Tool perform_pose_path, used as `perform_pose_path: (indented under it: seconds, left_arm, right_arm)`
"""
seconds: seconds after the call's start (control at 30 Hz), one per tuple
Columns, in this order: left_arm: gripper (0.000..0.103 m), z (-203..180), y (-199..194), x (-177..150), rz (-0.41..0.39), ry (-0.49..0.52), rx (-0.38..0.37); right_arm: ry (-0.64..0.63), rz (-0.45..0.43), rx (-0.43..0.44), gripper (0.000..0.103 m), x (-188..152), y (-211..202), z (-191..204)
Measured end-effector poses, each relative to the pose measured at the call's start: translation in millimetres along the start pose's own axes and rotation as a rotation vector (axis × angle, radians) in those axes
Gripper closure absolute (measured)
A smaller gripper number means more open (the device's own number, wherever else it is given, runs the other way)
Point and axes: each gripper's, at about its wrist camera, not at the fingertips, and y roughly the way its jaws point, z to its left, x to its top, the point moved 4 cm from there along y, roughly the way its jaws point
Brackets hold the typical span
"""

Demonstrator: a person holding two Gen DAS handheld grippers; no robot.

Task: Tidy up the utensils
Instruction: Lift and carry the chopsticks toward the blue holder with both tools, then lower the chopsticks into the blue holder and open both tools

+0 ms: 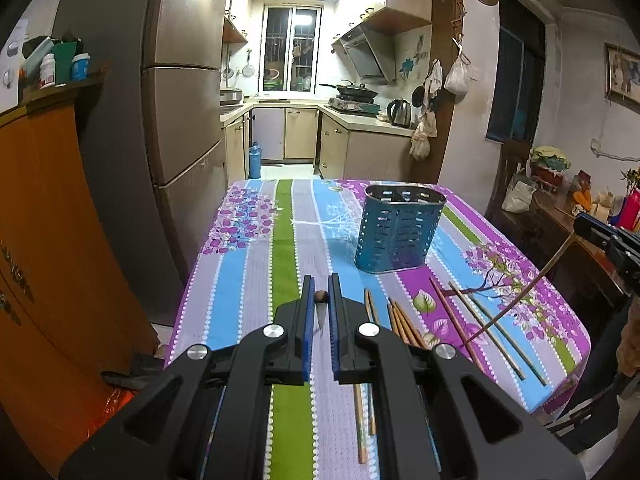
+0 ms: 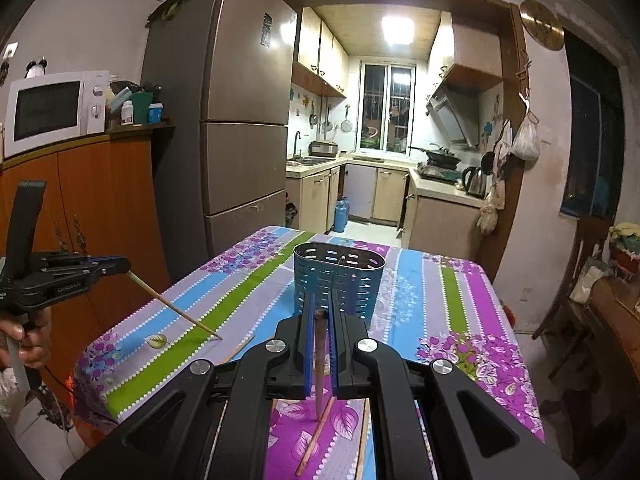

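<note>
Left wrist view: left gripper [image 1: 321, 288] at lower centre, clamped on 1 chopstick seen end-on, brown tip [image 1: 321, 297] between the blue pads. Blue perforated holder [image 1: 400, 229] upright on the table [image 1: 248, 280] at centre right, on striped floral cloth. Loose chopsticks [image 1: 404, 324] lying flat on the cloth at lower right of the frame, nearer the camera than the holder. Right gripper [image 1: 580, 229] at right edge, closed on a pale chopstick [image 1: 524, 290] slanting down toward the cloth.

Right wrist view: right gripper [image 2: 321, 314] at lower centre, clamped on a dark chopstick [image 2: 320, 360] pointing down at the cloth. Holder [image 2: 339, 278] just beyond the fingertips, centre frame. Left gripper [image 2: 124, 267] at left edge, closed on a pale chopstick [image 2: 176, 306] angled down to the right, lower end near the cloth. Hand [image 2: 34, 336] on its handle. 2 more chopsticks [image 2: 316, 440] flat below.
</note>
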Motion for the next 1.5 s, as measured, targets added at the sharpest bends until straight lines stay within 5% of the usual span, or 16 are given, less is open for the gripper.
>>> perform_pose_path:
  seconds: [0.57, 1.03, 1.5]
  left_arm:
    - [0.098, -22, 6, 50, -0.031, 0.029, -0.036]
    - [0.098, -67, 25, 149, -0.149, 0.025, -0.133]
    - [0.098, -91, 82, 203, -0.175, 0.017, -0.113]
  right_arm:
    - [0.051, 0.013, 0.097, 0.096, 46, 21, -17]
    - [0.031, -0.093, 0.048, 0.096, 132, 22, -45]
    - [0.048, -0.160, 0.020, 0.096, 198, 65, -78]
